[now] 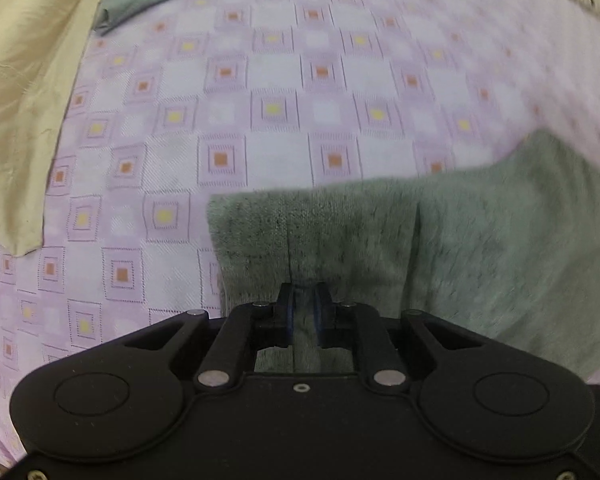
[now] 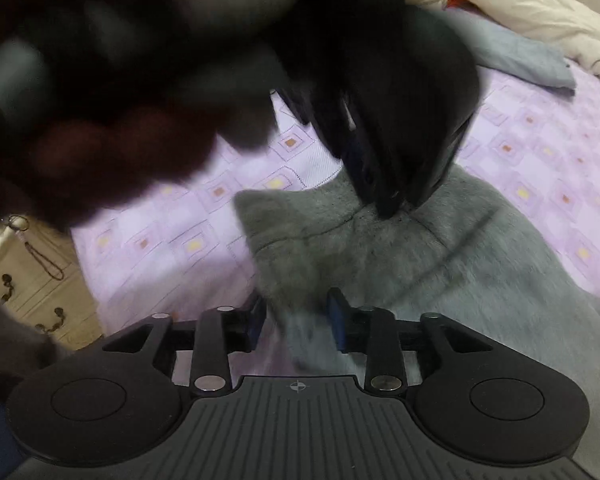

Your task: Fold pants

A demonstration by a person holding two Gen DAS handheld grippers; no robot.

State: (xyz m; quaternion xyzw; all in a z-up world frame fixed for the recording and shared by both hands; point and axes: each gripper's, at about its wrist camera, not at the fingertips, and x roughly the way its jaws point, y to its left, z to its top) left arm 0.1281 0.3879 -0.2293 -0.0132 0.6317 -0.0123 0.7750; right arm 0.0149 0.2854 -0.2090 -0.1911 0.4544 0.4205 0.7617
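Grey-green pants (image 1: pixel 440 248) on lilac bedspread (image 1: pixel 260 120), left tongs (image 1: pixel 305 308) pinching them, right tongs (image 2: pixel 298 320) released.

- A bed sheet (image 1: pixel 260 128) in lilac, patterned with nested squares with yellow and orange centres, covers the bed.
- A cream quilt (image 2: pixel 532 4) lies bunched along the bed's far edge; tan fabric (image 1: pixel 24 80) drapes over its left side.
- A cream chest of drawers (image 2: pixel 32 280) with dark metal handles stands beside the bed.
- The light is soft and even.
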